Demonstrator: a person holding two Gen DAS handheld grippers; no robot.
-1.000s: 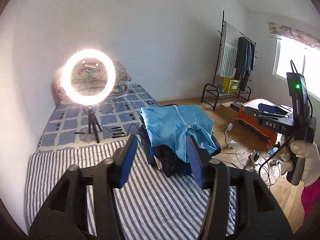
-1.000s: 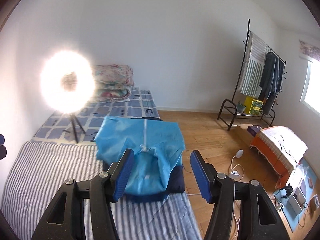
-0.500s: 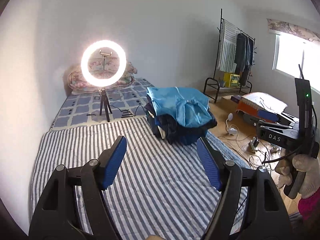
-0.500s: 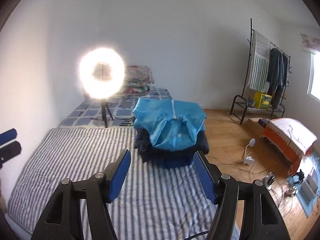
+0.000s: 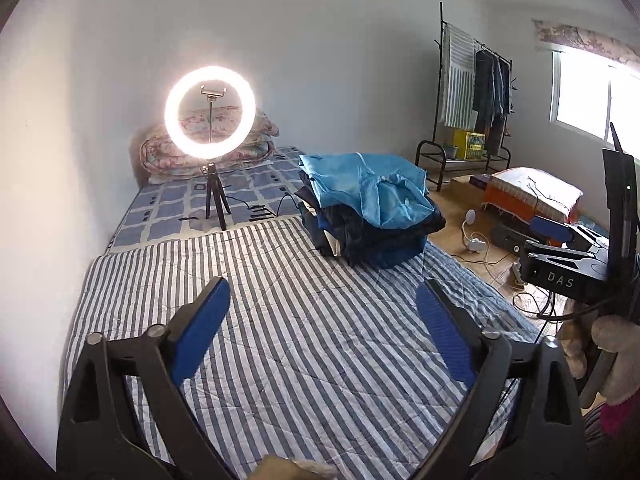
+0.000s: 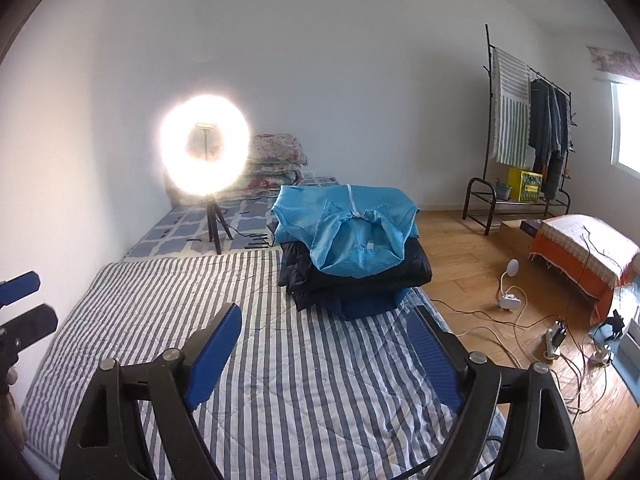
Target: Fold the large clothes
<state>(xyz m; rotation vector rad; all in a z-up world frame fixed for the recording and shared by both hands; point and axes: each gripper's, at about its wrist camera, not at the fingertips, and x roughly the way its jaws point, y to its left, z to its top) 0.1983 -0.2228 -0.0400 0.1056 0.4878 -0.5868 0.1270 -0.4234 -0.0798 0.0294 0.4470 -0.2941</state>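
Pulling back from the pile, I now hold both grippers well clear of it, where a second ago my fingers framed the clothes closely. My left gripper (image 5: 322, 328) hangs over the striped quilt (image 5: 280, 340) with its blue pads (image 5: 200, 332) spread wide and nothing between them. My right gripper (image 6: 320, 356) is the same, pads (image 6: 214, 354) apart and empty, above the quilt's right half.

Farther on, the stack of folded clothes (image 6: 352, 248) sits at the quilt's far right edge, beside the wooden floor (image 6: 460, 264). A light blue jacket (image 6: 348, 224) lies on top of dark garments; its white zipper runs away from me, with the collar end toward me. The stack's long side runs across the bed, left to right.

Behind and to the left stands the lit ring light (image 5: 210, 118) on its small tripod, then rolled bedding (image 6: 276, 160) by the wall. A clothes rack (image 6: 524, 140) stands at the far right.
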